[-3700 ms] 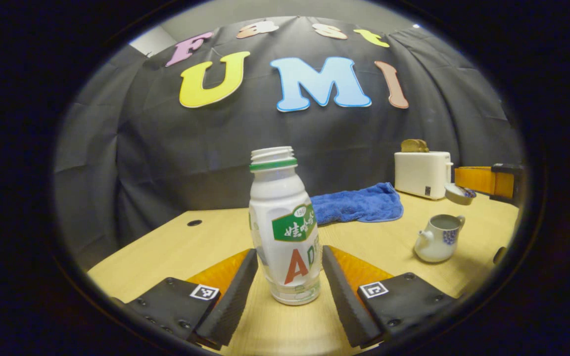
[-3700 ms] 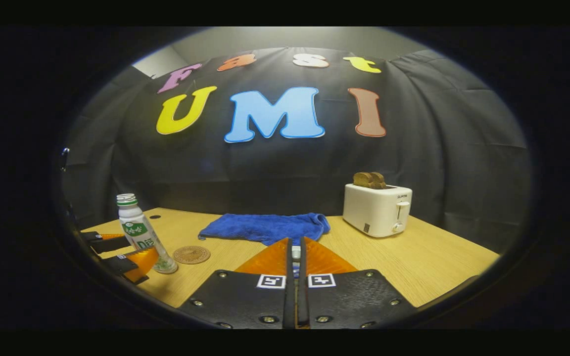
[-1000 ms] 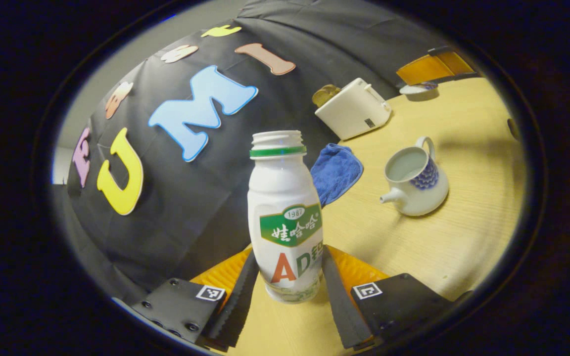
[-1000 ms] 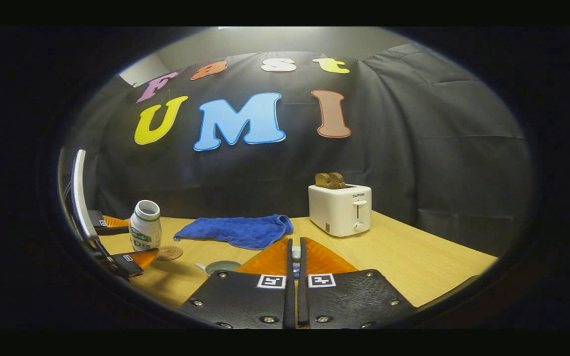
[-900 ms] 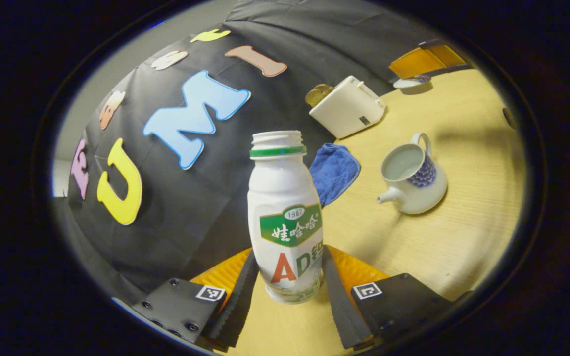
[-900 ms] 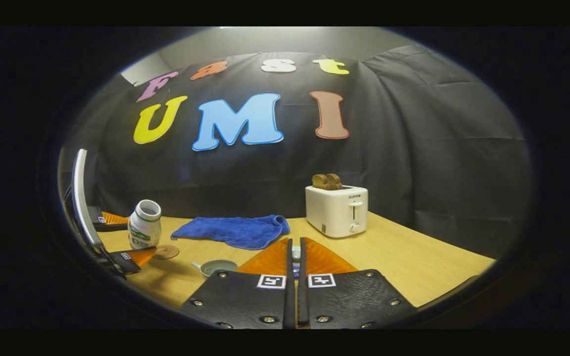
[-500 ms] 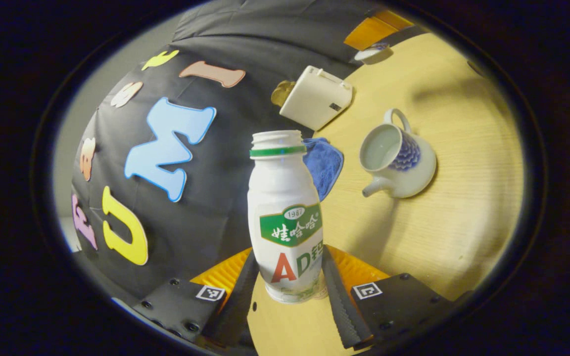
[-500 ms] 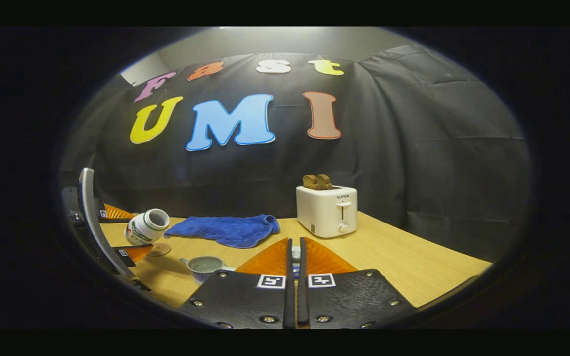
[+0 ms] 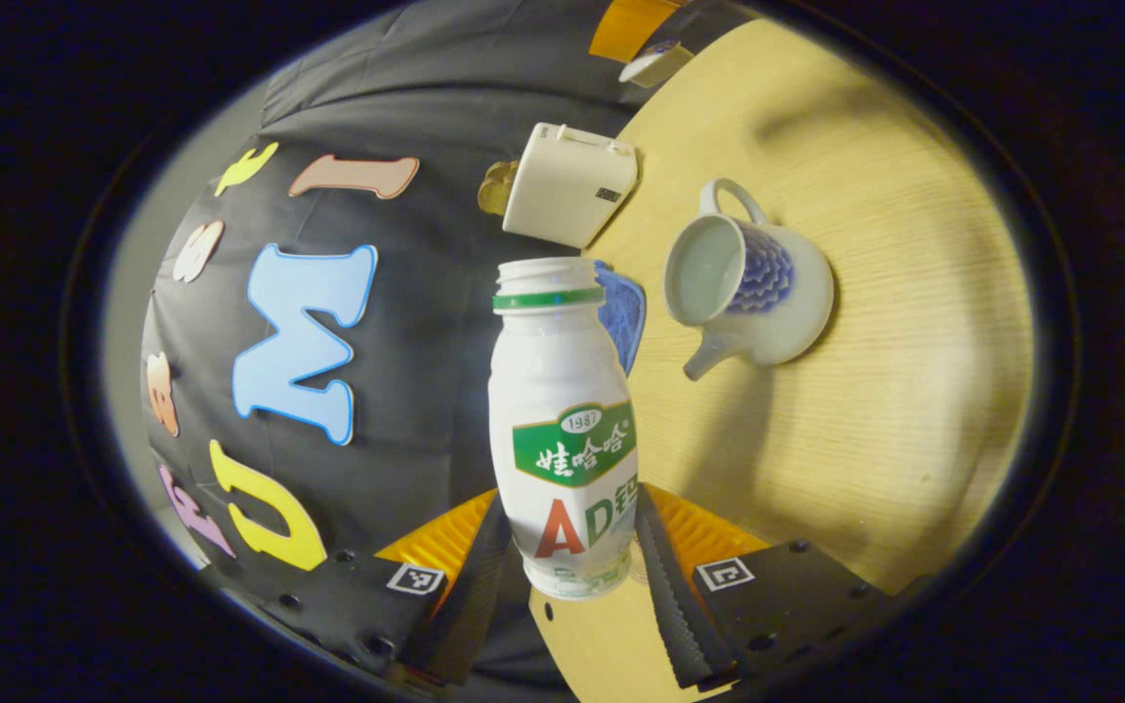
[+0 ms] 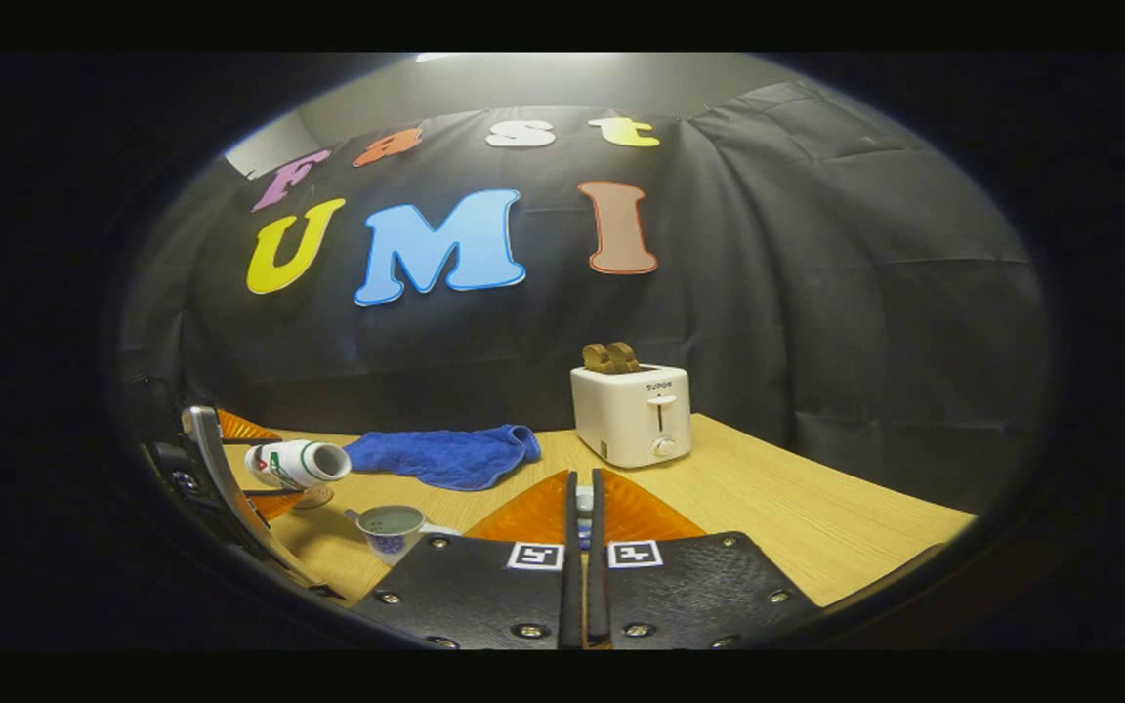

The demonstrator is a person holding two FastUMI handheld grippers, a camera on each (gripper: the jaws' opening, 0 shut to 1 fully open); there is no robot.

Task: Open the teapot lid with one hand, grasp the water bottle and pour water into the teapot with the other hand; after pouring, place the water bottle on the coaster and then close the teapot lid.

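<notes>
The left gripper (image 9: 572, 571) is clamping the uncapped water bottle (image 9: 562, 430), tipped nearly level with its mouth just short of the open teapot (image 9: 753, 283), which is standing lidless mid-table; the pot's inside is looking pale, its water level indeterminable. The right gripper (image 10: 582, 527) is holding its jaws together on the lid knob (image 10: 582, 501), well clear. Risk: the stream is likely missing the narrow opening and wetting the table (image 9: 875, 410) near the coaster (image 10: 312, 498) if the mouth is not advancing further.
</notes>
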